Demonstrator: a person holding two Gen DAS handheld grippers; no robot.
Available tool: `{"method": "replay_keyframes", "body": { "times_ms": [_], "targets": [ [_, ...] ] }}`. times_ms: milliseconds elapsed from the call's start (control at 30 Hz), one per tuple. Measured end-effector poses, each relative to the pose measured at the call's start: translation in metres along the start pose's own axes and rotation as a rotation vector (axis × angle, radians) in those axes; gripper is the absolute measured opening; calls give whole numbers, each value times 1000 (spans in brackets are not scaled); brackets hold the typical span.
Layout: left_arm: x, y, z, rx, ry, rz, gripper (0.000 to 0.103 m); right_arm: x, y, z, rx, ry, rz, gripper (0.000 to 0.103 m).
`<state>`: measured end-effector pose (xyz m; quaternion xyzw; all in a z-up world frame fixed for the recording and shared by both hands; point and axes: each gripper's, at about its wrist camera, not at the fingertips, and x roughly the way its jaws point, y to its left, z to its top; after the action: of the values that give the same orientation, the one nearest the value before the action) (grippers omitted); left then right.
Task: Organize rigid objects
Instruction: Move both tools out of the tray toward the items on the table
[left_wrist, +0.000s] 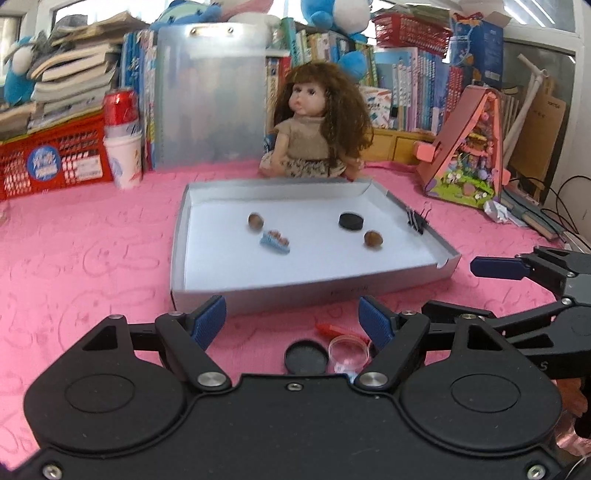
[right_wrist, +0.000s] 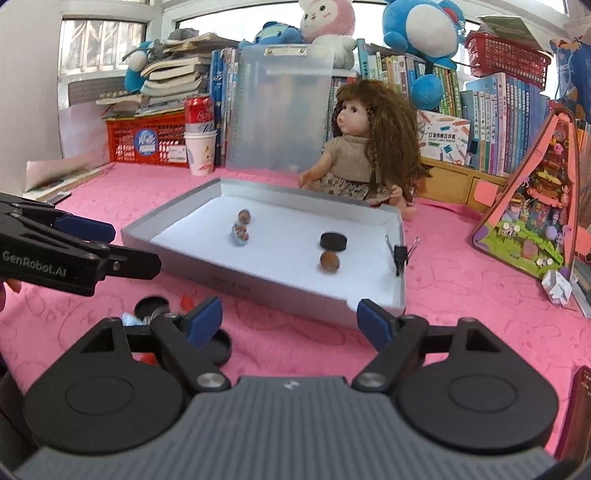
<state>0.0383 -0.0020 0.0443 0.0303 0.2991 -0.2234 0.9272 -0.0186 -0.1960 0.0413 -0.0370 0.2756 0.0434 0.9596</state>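
Right fingers (right_wrist: 205, 325) hide part of a black disc (right_wrist: 218, 347); tray items blurred.

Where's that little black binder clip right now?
The black binder clip is clamped on the right-hand wall of the shallow grey box, near its far corner. In the left wrist view it sits right of the black puck, in front of the doll.

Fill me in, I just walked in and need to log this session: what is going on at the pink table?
A person holds a two-finger gripper in each hand, sorting small items into a shallow grey tray. It already holds two brown balls, a black disc and a small blue piece; a binder clip grips its edge. The left gripper and right gripper both have jaws open, holding nothing. A black cap and a clear ring wait outside.
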Motion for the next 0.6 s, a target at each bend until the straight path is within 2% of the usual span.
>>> {"method": "replay_keyframes", "body": {
  "times_ms": [367,600],
  "targets": [
    [-3,1,-27,-40,55,-3,77,-7,13,-21,-33,16,22,90],
    [-3,0,-33,-66,86,-46,74,-9,17,-29,-40,12,36,91]
  ]
}}
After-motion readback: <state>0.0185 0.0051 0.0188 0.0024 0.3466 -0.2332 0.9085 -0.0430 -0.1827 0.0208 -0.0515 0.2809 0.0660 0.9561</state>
